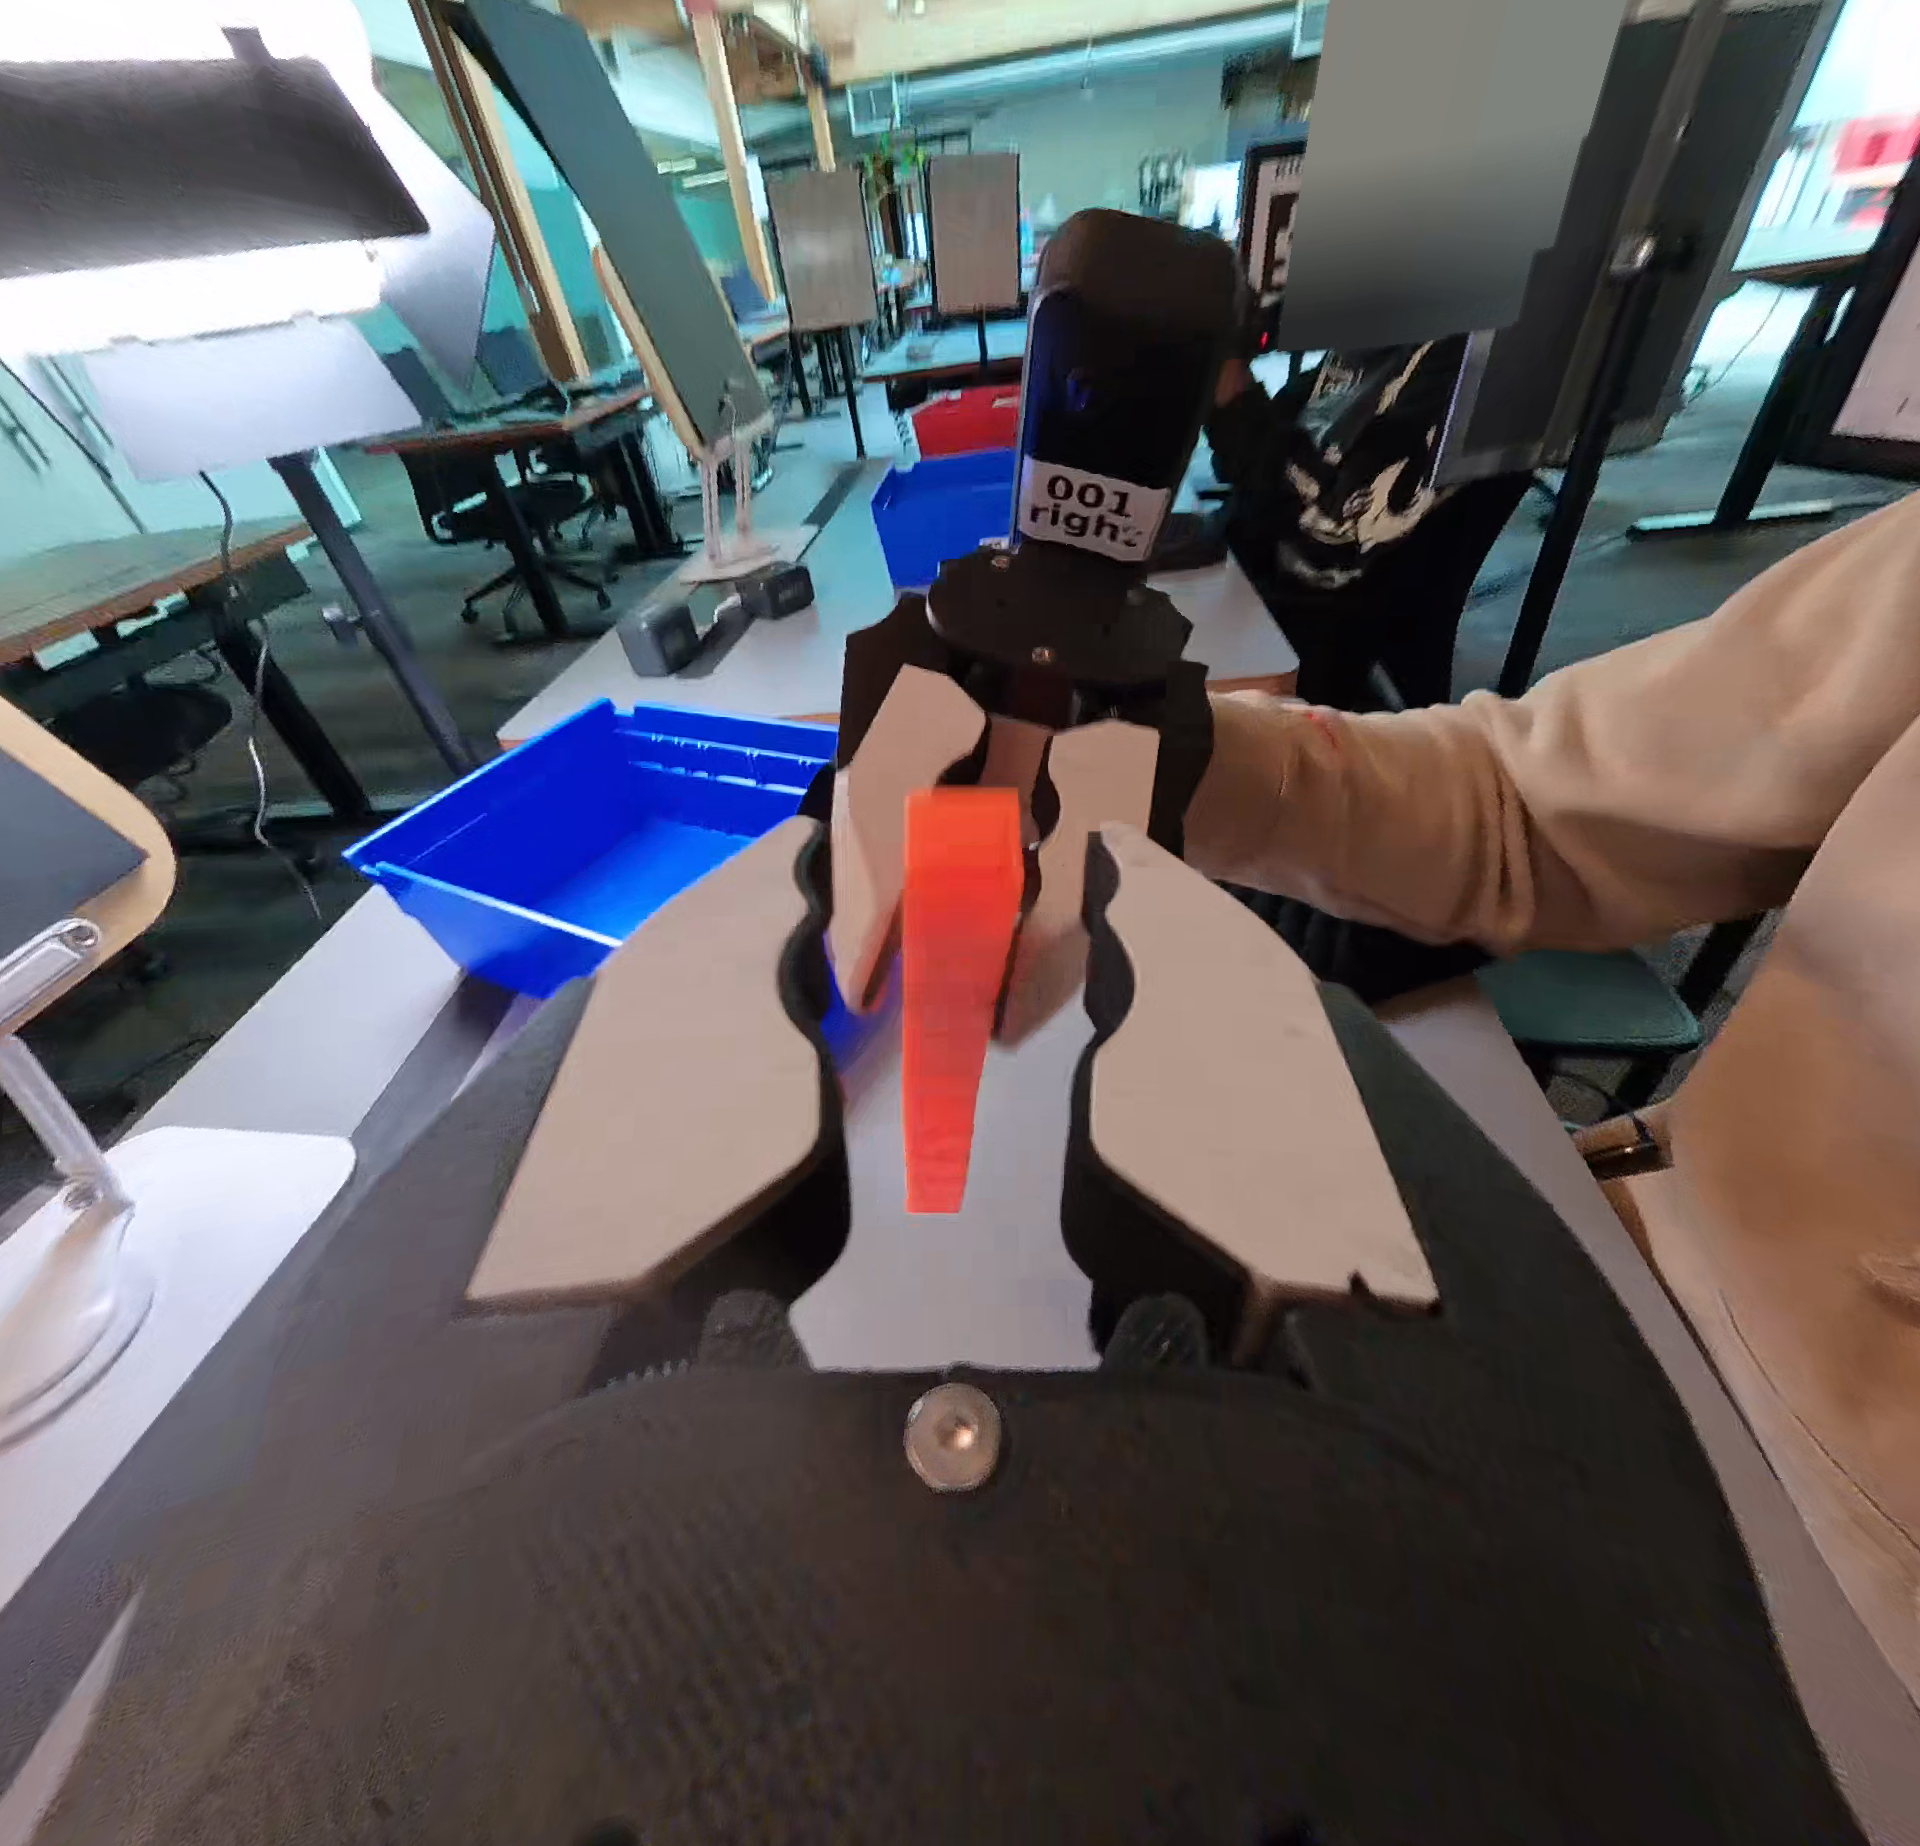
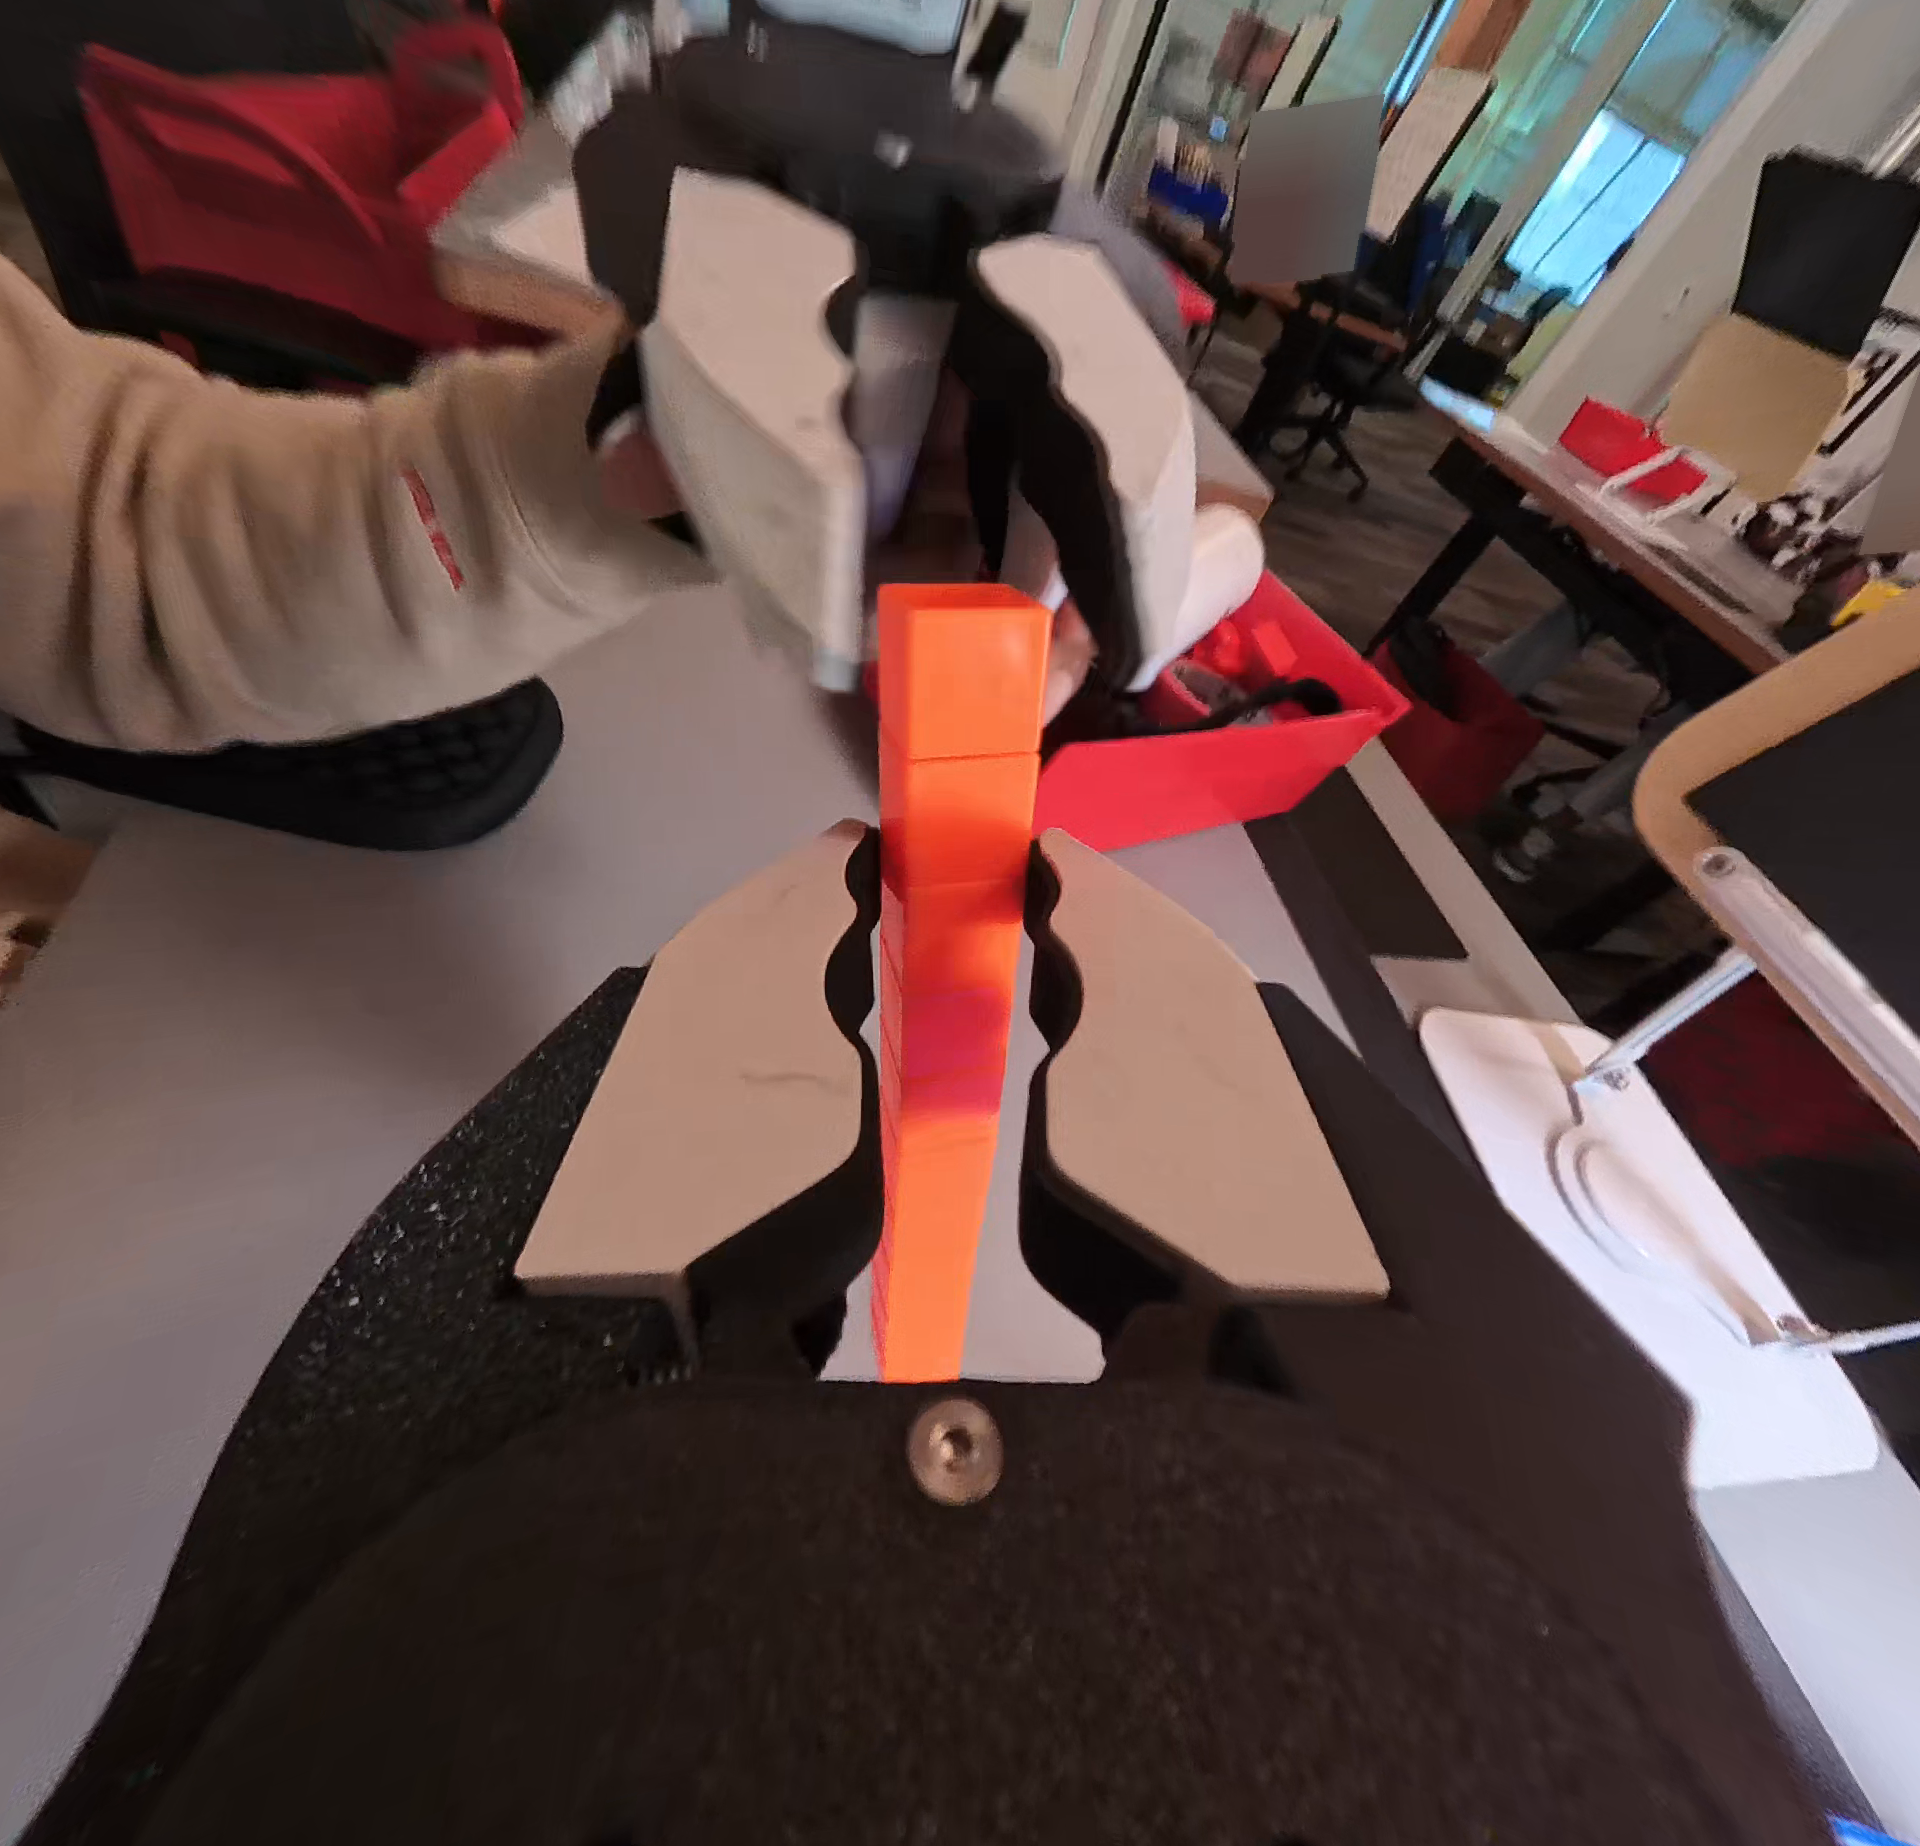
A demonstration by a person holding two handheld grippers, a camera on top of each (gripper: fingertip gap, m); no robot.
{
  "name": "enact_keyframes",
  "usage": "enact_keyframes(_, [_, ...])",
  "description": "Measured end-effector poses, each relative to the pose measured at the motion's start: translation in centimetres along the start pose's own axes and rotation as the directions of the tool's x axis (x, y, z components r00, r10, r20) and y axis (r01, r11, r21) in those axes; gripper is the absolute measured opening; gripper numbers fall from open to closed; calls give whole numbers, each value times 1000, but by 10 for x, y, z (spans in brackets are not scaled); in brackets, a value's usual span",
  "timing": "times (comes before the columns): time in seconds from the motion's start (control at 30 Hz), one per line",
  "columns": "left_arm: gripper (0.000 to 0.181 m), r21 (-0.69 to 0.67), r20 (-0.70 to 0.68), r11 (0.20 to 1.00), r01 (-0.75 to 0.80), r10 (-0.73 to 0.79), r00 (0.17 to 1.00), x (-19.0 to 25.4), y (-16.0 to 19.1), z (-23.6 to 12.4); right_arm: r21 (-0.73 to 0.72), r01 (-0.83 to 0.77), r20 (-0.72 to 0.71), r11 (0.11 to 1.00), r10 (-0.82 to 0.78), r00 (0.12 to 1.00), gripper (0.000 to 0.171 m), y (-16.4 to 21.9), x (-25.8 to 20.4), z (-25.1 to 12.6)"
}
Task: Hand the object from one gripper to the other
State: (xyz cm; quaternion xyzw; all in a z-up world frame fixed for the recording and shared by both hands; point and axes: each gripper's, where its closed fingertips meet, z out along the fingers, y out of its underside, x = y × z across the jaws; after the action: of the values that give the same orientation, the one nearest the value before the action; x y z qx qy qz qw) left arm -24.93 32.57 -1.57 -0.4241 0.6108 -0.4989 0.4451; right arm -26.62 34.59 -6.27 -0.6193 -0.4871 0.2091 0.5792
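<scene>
Gripping orange bar: right tongs; left tongs spread around it.

We see an orange bar of smooth, slightly glossy plastic. Our right gripper has matt pale finger plates on a rough, grainy black body. The blue bin and red bin look like shiny plastic. The sleeve is soft cream cloth.

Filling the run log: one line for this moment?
phase: handover | right gripper: shut on orange block bar | left gripper: open around bar's far end | blue bin: empty
</scene>
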Motion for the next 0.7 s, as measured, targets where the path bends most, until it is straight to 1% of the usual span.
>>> enact_keyframes(0.07, [56,28,-48,999,23,-22,999,4,-3,-4,140,-27,4,990,26,1000,26,-22,5,-17])
enact_keyframes(0.1, [56,30,-77,999,32,-29,997,7,-2,-4,235,-42,9,971,41,999,26,-37,6,-28])
enact_keyframes(0.17, [55,20,-76,1000,11,-9,997,8,7,4,430,-82,17,899,83,996,26,-67,11,-51])
enact_keyframes(0.2, [54,7,-67,1000,-3,4,998,8,12,13,498,-111,31,860,110,993,26,-77,12,-60])
enact_keyframes(0.27, [48,3,-26,999,-40,41,999,8,16,28,567,-147,68,811,132,989,26,-87,11,-68])
enact_keyframes(0.37, [31,59,46,995,-76,73,996,7,6,35,550,-136,65,824,120,991,25,-82,8,-59])
enact_keyframes(0.4, [23,56,70,994,-92,88,994,5,5,34,537,-130,57,834,117,991,25,-79,8,-55])
enact_keyframes(0.43, [23,32,105,992,-123,119,987,1,6,32,535,-130,45,835,125,991,24,-78,11,-55])
enact_keyframes(0.5, [23,-48,193,979,-199,205,960,-13,11,27,479,-137,27,867,142,990,26,-70,17,-54])
enact_keyframes(0.53, [23,-90,241,966,-244,258,935,-20,14,23,440,-125,-5,889,141,990,26,-66,23,-55])
enact_keyframes(0.57, [23,-131,281,950,-282,309,909,-28,16,17,416,-94,-48,905,125,991,31,-64,28,-60])
enact_keyframes(0.63, [23,-224,337,916,-334,394,855,-43,21,6,333,12,-172,943,48,984,34,-58,39,-71])
enact_keyframes(0.7, [22,-366,388,841,-398,527,756,-61,29,-7,204,146,-296,968,-81,952,35,-51,48,-83])
